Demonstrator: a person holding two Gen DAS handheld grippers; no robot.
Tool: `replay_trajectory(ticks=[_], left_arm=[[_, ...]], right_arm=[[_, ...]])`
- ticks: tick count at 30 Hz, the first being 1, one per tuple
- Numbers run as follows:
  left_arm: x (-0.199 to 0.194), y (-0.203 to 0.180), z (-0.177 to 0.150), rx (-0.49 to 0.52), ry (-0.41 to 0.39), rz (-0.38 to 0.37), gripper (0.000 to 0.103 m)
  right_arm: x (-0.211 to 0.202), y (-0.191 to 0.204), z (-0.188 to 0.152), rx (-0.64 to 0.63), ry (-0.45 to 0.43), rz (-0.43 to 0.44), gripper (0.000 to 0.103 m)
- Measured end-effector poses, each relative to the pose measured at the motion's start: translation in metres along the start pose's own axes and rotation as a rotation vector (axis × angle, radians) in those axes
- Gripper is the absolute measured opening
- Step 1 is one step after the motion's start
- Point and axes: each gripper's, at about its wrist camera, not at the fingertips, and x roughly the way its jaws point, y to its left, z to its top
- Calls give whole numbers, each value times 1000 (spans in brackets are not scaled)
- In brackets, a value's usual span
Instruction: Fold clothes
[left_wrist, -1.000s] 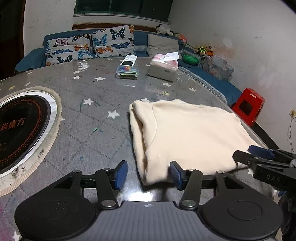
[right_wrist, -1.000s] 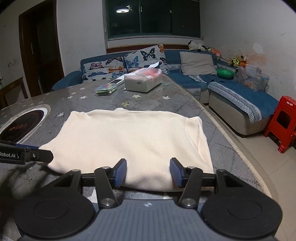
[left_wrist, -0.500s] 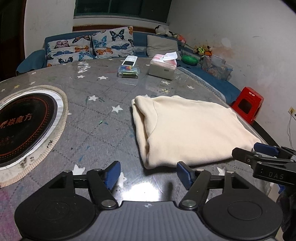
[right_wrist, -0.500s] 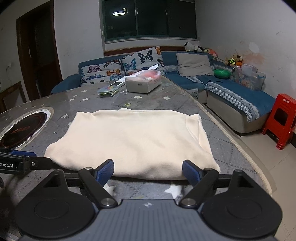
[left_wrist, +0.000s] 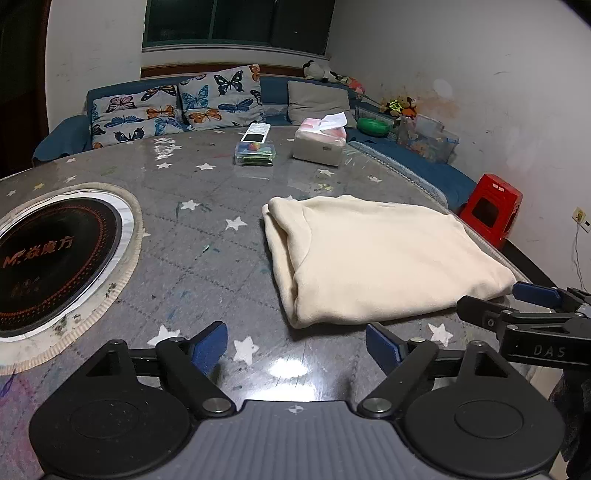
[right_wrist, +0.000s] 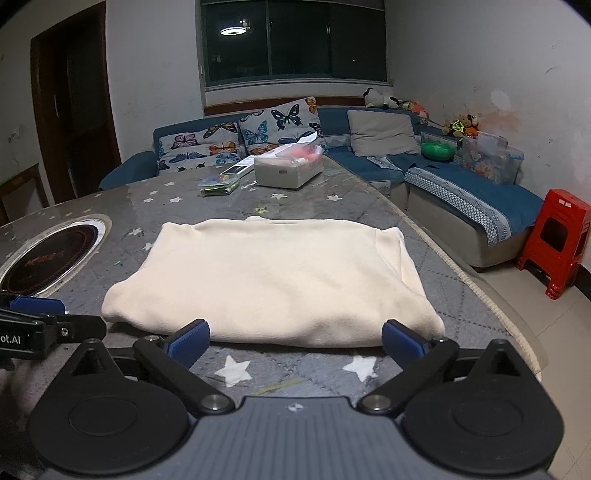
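Overhead-lit, the star-patterned surface (left_wrist: 192, 221) carries a folded cream garment (right_wrist: 273, 273), with a blue sofa (right_wrist: 476, 192) at 1 o'clock. Only the right view shows the door (right_wrist: 74, 122). Left gripper (left_wrist: 295, 345) and right gripper (right_wrist: 295, 338) gape wide, empty.

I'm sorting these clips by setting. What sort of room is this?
Most likely a home living room: a blue corner sofa with butterfly cushions sits behind a large table with a built-in hotpot burner, where a cream garment lies folded.
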Motion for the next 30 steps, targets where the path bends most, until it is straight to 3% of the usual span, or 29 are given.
replay_trajectory(ticks=[9, 30], left_arm=[[-9, 1, -7, 18, -20, 15, 97], [-17, -1, -21, 47, -22, 46, 98]], right_arm=[[-4, 2, -5, 33, 3, -3, 103], [-10, 4, -15, 58, -2, -25, 103]])
